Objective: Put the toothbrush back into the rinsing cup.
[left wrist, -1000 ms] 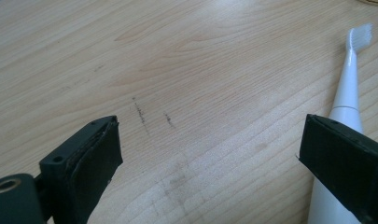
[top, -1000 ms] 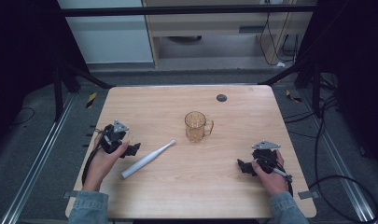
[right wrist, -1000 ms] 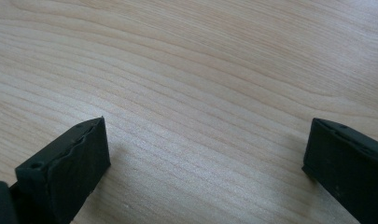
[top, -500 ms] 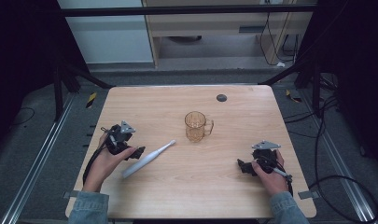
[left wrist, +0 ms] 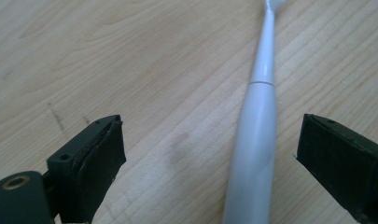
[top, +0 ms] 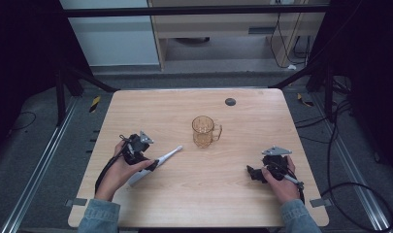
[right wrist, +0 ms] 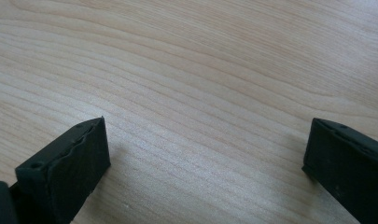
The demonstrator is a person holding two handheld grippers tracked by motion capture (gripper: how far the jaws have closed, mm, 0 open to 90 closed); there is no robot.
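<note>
A white electric toothbrush (top: 157, 160) lies flat on the wooden table (top: 204, 204), its head pointing toward an amber glass mug (top: 204, 131) at the table's middle. My left gripper (top: 146, 162) hovers over the toothbrush handle and is open. In the left gripper view the toothbrush handle (left wrist: 254, 140) lies between the two jaws, nearer the right one, with neither touching it. My right gripper (top: 254, 172) rests low at the right front of the table, open, and the right gripper view has bare wood (right wrist: 200, 107) between its jaws.
A small dark round disc (top: 230, 101) is set in the table near its far edge. Beyond the table stand a pale cabinet and dark frame legs, with cables trailing on the floor at the right.
My left gripper has moved right and slightly toward the person, from beside the toothbrush to over its handle. The toothbrush, mug and right gripper have stayed put.
</note>
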